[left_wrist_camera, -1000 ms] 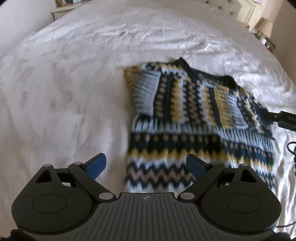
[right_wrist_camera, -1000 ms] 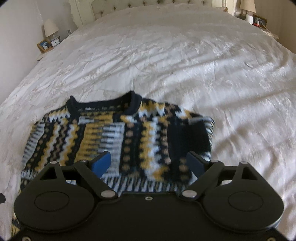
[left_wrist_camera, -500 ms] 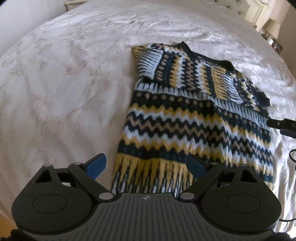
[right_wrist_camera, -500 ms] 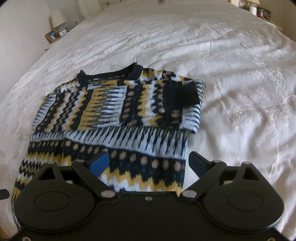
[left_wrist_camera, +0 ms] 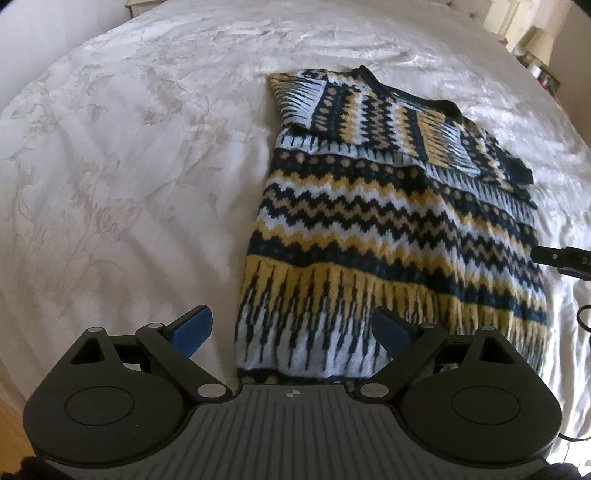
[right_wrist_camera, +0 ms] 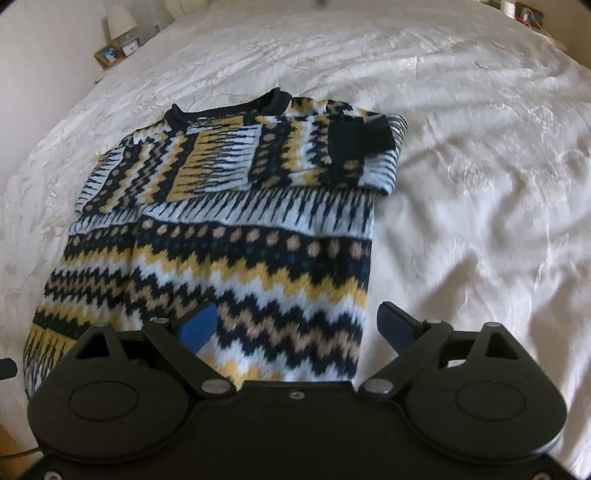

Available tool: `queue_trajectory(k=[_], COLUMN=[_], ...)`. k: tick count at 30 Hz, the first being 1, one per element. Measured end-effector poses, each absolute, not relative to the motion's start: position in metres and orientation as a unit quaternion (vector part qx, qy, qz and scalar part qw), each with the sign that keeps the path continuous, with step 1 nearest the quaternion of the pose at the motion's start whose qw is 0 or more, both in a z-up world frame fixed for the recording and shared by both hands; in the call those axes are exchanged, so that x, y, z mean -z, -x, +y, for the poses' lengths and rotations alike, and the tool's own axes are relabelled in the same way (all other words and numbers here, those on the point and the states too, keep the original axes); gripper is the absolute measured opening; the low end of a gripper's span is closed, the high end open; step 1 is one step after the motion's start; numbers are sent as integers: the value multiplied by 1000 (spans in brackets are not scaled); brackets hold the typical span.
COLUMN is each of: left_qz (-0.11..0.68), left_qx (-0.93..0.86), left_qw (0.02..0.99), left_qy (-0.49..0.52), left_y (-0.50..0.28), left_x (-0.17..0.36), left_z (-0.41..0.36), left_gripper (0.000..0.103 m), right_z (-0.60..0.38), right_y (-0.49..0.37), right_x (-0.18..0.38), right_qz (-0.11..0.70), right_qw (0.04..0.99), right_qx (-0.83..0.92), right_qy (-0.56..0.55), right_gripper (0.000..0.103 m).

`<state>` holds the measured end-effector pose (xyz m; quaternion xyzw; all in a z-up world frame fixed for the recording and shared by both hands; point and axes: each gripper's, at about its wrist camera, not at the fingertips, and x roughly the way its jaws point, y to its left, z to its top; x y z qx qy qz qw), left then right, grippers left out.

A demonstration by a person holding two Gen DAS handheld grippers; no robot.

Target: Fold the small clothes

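One patterned knit sweater in navy, yellow, white and tan lies flat on the white embossed bedspread, both sleeves folded across its chest, navy collar at the far end. Two grippers appear. The left gripper, fingers apart and empty, hovers at the sweater's hem near its left corner. The right gripper, likewise spread and empty, hovers over the sweater's lower right edge. One bedside lamp stands beyond.

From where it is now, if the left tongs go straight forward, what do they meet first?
Probably the sweater: its bottom hem lies between the open left tongs, just ahead. One blue fingertip is over the white bedspread. Height above the cloth is unclear.
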<state>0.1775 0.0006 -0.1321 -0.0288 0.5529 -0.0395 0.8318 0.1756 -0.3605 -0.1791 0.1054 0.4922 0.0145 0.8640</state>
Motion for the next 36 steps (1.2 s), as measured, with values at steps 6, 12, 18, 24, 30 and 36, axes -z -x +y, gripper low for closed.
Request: queue_trajectory(k=[6,12,18,24,30,36], left_qz=[549,550,551,545,545,548], left_qx=[66,78,82,88,89,84], left_qw=[833,831,830,833,833,831], left_qy=[25,22,28,25,31,38], left_y=[-171,-162,-150,-141,-126,-111], left_x=[129,130,131,128,126,126], left_z=[17,39,61,77,88,97], left_gripper=[94,94,94,94,94,94], right_z=[-341,-310,-286,-269,-258,-250], right_y=[-153,-134,-116,-103,-92,-81], right_x=[175,177,180,177,175,174], right_qz=[497,509,516,514,507,504], right_qw=[860,854,848,849,852,854], right_qx=[11,10,16,19,22,21], right_qy=[-117,-112,-117,-122,-128,-128], right_gripper=[95,95,95,95,95,96])
